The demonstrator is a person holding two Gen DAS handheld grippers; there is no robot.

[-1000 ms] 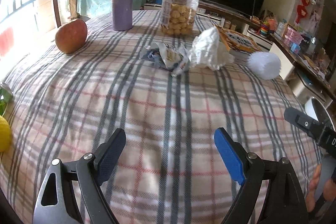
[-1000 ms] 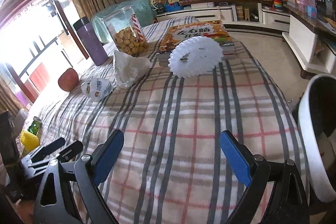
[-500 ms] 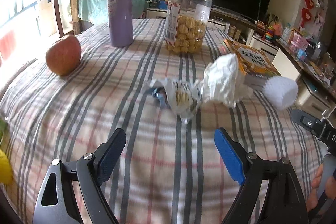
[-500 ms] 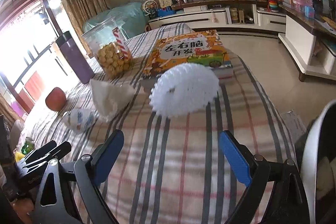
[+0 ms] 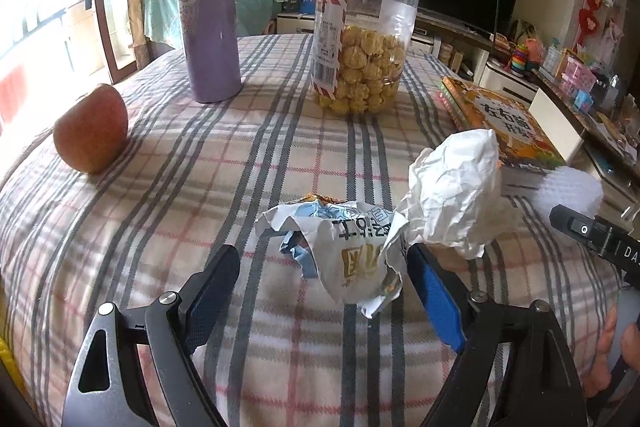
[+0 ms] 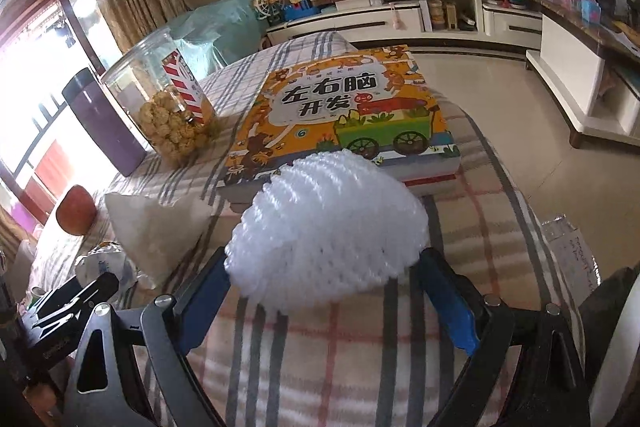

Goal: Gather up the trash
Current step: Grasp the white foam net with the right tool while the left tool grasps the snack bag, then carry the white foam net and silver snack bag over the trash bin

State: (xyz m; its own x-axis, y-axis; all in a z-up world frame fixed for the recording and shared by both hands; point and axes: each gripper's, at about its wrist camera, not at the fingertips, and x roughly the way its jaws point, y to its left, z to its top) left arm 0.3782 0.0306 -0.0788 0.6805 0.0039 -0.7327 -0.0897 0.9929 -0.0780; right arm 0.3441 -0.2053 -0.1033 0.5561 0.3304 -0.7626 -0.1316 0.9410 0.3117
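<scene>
A crumpled snack wrapper (image 5: 352,255) lies on the plaid tablecloth (image 5: 200,187) between the fingers of my left gripper (image 5: 322,259). Its jaws are closing; the right pad is at the wrapper's edge and the left pad stands apart from it. A crumpled white paper (image 5: 456,187) sits just behind the wrapper on the right. A white foam fruit net (image 6: 328,223) fills the gap between the fingertips of my right gripper (image 6: 324,259), whose jaws stand wide and do not visibly squeeze it. In the left wrist view, that net (image 5: 568,191) shows at the far right.
An apple (image 5: 92,131), a purple flask (image 5: 208,19) and a clear jar of snacks (image 5: 364,39) stand further back. A colourful book (image 6: 344,111) lies right behind the net. A white rim (image 6: 616,355) shows beyond the table's right edge.
Both grippers have moved forward over the table. The wrapper now lies between the left fingers and the foam net between the right fingers. The left jaws have narrowed slightly.
</scene>
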